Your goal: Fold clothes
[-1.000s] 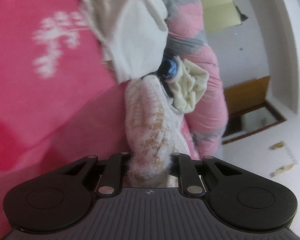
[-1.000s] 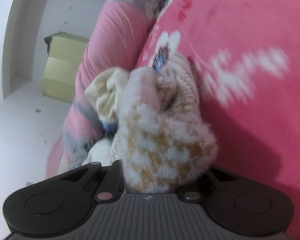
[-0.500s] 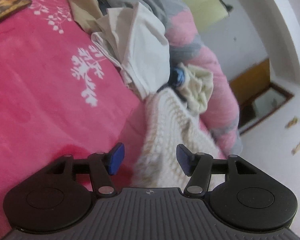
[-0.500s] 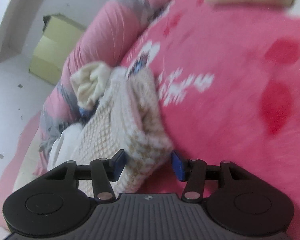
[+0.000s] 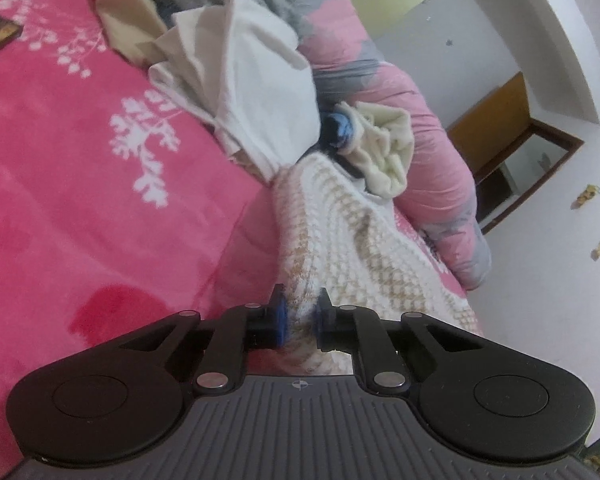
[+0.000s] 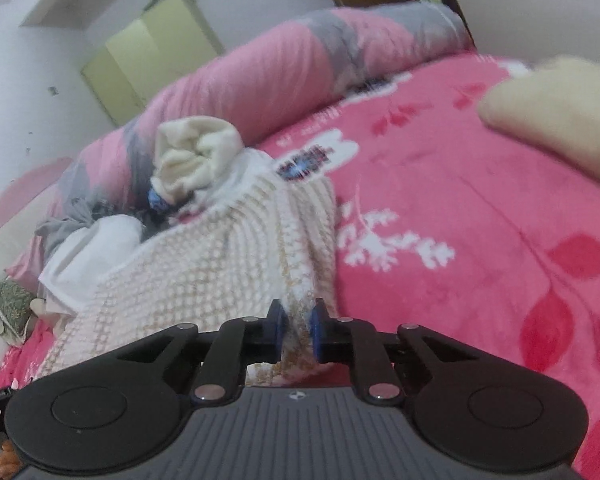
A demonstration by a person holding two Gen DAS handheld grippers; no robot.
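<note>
Sweater (image 5: pixel 340 240), a white-and-tan knit, lies spread on the pink bed (image 5: pixel 80 200). The jaws of both the left gripper (image 5: pixel 300 316) and the right gripper (image 6: pixel 296 320) have just been closing, each now pinching its near hem. The step looks like a fresh regrasp; next, both would likely lift together and carry the hem forward evenly.

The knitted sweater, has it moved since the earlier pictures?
Yes. The knitted sweater, bunched before, now lies spread out across the pink blanket. The right claw has just closed on its edge.

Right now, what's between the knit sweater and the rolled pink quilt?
A bunched cream garment, over something blue, sits between the knit sweater and quilt; left wrist view.
</note>
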